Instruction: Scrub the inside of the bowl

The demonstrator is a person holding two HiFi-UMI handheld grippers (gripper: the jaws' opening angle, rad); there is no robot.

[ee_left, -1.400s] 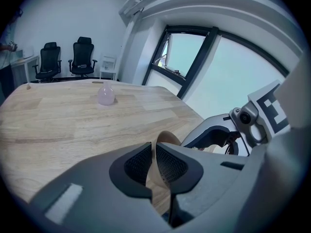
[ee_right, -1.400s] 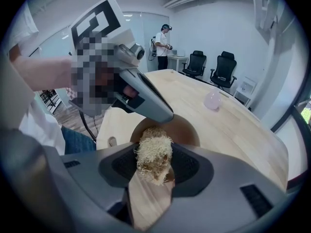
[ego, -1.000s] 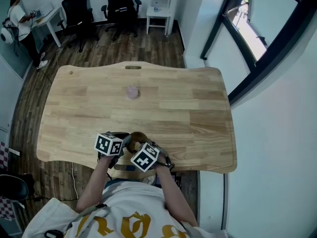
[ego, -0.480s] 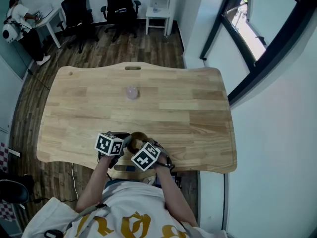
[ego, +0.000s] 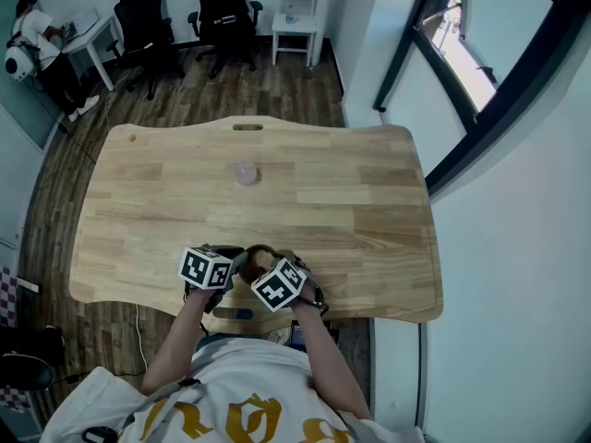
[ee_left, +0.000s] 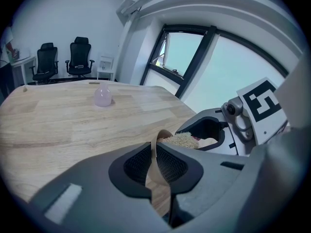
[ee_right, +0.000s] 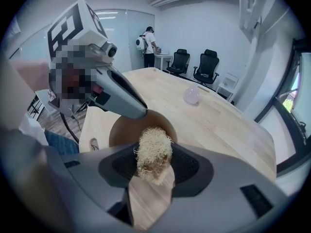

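Observation:
A small brown wooden bowl (ego: 258, 254) sits at the table's near edge, between the two grippers. My left gripper (ee_left: 156, 155) is shut on the bowl's rim (ee_left: 158, 171), the thin wall pinched between the two pads. My right gripper (ee_right: 154, 163) is shut on a pale, fibrous scrubber (ee_right: 152, 151), which hangs over the bowl's (ee_right: 127, 128) inside. In the left gripper view the scrubber (ee_left: 181, 140) rests at the bowl's mouth under the right gripper (ee_left: 209, 130). From above, both marker cubes (ego: 205, 268) hide most of the bowl.
A small pinkish translucent object (ego: 246, 172) stands mid-table on the wooden tabletop (ego: 351, 201). Black office chairs (ego: 222, 7) and a white side table (ego: 296, 21) stand beyond the far edge. A person (ego: 42, 49) works at a desk far left. A window lies to the right.
My right gripper with the scrubber has shifted slightly forward and to the right over the bowl. The left gripper and the bowl have stayed in place.

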